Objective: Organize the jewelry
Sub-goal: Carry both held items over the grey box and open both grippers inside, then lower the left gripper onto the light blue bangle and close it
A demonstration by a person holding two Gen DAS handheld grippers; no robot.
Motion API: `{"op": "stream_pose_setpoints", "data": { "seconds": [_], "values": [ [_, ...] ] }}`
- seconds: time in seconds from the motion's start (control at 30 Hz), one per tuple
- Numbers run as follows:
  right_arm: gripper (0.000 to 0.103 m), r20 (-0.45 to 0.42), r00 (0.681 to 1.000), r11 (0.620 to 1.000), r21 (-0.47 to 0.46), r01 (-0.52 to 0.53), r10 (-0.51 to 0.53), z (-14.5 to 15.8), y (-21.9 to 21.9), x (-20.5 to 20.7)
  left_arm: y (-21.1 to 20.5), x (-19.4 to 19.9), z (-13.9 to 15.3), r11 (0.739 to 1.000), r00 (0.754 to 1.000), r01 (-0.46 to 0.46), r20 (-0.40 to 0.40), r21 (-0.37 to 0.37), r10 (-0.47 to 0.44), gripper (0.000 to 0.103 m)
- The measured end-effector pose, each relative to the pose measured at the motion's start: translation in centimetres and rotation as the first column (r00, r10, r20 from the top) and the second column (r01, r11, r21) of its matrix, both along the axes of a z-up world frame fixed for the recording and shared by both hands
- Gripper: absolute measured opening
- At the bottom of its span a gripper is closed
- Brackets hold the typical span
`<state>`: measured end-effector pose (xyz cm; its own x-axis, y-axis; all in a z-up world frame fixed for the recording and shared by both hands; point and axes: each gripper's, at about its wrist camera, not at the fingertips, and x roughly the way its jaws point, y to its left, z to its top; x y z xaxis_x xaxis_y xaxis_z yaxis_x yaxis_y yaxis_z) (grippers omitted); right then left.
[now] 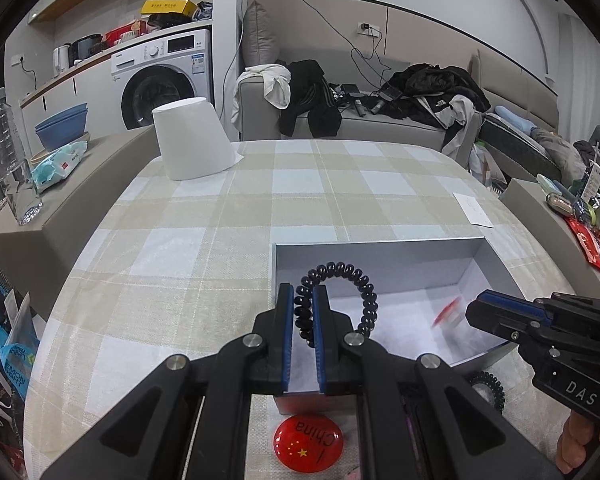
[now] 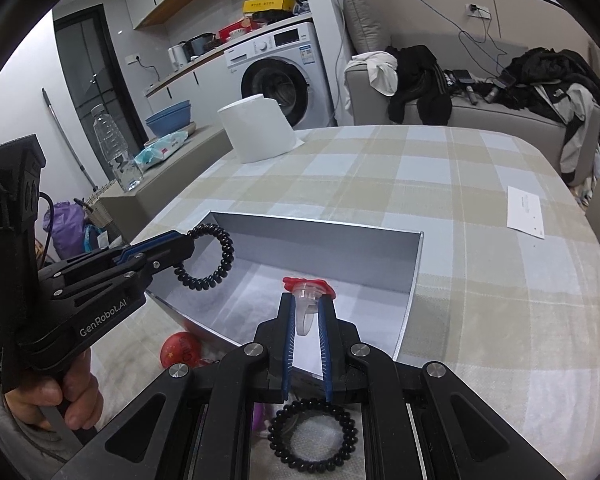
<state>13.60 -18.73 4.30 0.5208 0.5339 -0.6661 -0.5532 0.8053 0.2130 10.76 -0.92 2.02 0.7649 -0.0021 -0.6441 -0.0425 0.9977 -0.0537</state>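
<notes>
A table covered by a beige-and-blue checked cloth (image 2: 480,208) is shown, with a white paper roll (image 1: 194,144) standing near its far left corner and a white paper slip (image 2: 526,212) lying by its right edge. An open grey box (image 2: 324,236), lined in white, is set near the table's near edge. Over the box's left part, a black coiled hair tie (image 1: 332,300) is clamped between the nearly closed fingers of the left gripper (image 1: 303,300). Over the box's interior, a clear ring with a red top (image 2: 307,300) is pinched between the narrow fingers of the right gripper (image 2: 306,312). In front of the box's near wall, a second black beaded bracelet (image 2: 313,436) and a red round badge (image 1: 309,442) are seen on the cloth.
</notes>
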Motion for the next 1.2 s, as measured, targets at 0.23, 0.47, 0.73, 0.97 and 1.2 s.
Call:
{"op": "stream_pose_setpoints", "data": {
  "seconds": [0.23,0.47,0.73,0.97,1.2],
  "values": [
    [0.044,0.026,1.000,0.999,0.034,0.012,-0.013,0.7,-0.8,-0.5,0.3,-0.1,0.3,0.998,0.999,0.021,-0.034,-0.063,-0.023,0.011],
    [0.103,0.100,0.994,0.997,0.071,0.041,-0.048,2.7,-3.4,-2.8,0.9,-2.8,2.0,0.992,0.998,0.055,0.012,-0.110,-0.054,0.081],
    [0.103,0.053,0.997,0.998,0.001,0.059,-0.059,0.4,-4.2,-5.0,2.4,-5.7,0.2,0.988,1.000,0.010,-0.008,-0.157,-0.012,0.102],
    [0.103,0.006,0.999,0.993,-0.109,0.034,-0.034,-2.0,-3.0,-5.2,1.3,-6.0,-2.7,0.995,0.994,0.012,-0.110,-0.095,-0.022,0.102],
    [0.100,-0.002,1.000,0.984,-0.180,0.001,-0.001,-3.0,-2.2,-5.5,1.1,-6.4,-3.2,0.999,0.992,0.007,-0.125,-0.041,-0.012,0.102]
  ]
}}
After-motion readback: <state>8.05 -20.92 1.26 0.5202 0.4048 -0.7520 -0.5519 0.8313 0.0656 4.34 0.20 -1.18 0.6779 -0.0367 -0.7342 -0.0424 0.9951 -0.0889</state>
